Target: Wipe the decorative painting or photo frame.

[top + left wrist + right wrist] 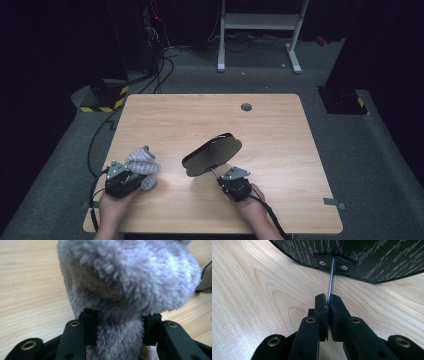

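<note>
Near the surface's [165,112] front edge, the left gripper [131,178] clamps a fluffy grey sock [125,285] while the right gripper [231,183] pinches the thin wire stem [331,277] of a black shoe-shaped form [212,154], which could twist in the jaws.

High view overhead, facing forward-down on table [210,117]; both tongs views close, low, sharing tabletop.

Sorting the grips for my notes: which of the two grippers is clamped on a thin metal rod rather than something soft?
The right gripper: it pinches the thin rod of the dark flat panel. The left gripper holds a fluffy grey plush.
</note>
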`<action>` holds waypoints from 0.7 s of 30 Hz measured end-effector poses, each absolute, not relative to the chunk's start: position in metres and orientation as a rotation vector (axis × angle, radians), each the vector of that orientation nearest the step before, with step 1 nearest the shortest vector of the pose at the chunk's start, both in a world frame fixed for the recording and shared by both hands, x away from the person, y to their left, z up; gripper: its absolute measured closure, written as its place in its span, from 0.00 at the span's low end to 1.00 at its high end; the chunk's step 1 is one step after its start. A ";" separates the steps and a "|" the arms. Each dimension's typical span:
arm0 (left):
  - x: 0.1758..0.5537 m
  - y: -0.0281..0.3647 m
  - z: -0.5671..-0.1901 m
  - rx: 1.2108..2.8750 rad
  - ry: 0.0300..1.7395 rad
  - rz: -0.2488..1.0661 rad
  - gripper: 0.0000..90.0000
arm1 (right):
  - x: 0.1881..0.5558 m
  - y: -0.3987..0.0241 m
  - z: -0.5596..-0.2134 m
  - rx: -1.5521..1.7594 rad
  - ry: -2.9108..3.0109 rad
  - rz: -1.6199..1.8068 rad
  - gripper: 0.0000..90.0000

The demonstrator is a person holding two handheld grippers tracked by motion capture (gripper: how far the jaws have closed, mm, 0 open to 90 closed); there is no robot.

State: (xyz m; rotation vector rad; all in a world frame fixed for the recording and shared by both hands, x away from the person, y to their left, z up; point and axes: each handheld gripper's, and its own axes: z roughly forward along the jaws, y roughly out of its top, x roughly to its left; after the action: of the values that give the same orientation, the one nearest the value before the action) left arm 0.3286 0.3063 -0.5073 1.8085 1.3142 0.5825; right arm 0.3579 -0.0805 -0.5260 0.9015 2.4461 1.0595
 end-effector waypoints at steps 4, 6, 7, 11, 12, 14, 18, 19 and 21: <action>0.330 0.307 -0.510 1.801 1.332 0.576 0.58 | 0.358 -0.080 -0.526 0.900 2.445 1.059 0.95; 0.331 0.308 -0.510 1.791 1.347 0.576 0.56 | 0.358 -0.080 -0.526 0.899 2.445 1.059 0.95; 0.331 0.309 -0.510 1.788 1.354 0.577 0.54 | 0.358 -0.080 -0.526 0.899 2.444 1.060 0.95; 0.332 0.312 -0.511 1.777 1.370 0.570 0.46 | 0.358 -0.080 -0.526 0.900 2.445 1.060 0.95; 0.332 0.311 -0.511 1.778 1.371 0.572 0.45 | 0.358 -0.080 -0.526 0.899 2.446 1.060 0.95; 0.332 0.310 -0.511 1.784 1.369 0.576 0.42 | 0.358 -0.080 -0.526 0.899 2.446 1.060 0.95; 0.331 0.307 -0.509 1.789 1.349 0.581 0.36 | 0.358 -0.080 -0.526 0.898 2.447 1.061 0.95; 0.331 0.307 -0.508 1.787 1.342 0.580 0.36 | 0.358 -0.080 -0.526 0.898 2.447 1.061 0.95; 0.330 0.307 -0.506 1.776 1.322 0.581 0.35 | 0.358 -0.080 -0.526 0.897 2.447 1.060 0.94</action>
State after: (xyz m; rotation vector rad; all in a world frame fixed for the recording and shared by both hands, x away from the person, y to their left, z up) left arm 0.3296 0.3069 -0.5059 1.7757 1.3223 0.5812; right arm 0.3579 -0.0804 -0.5261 0.8974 2.4474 1.0600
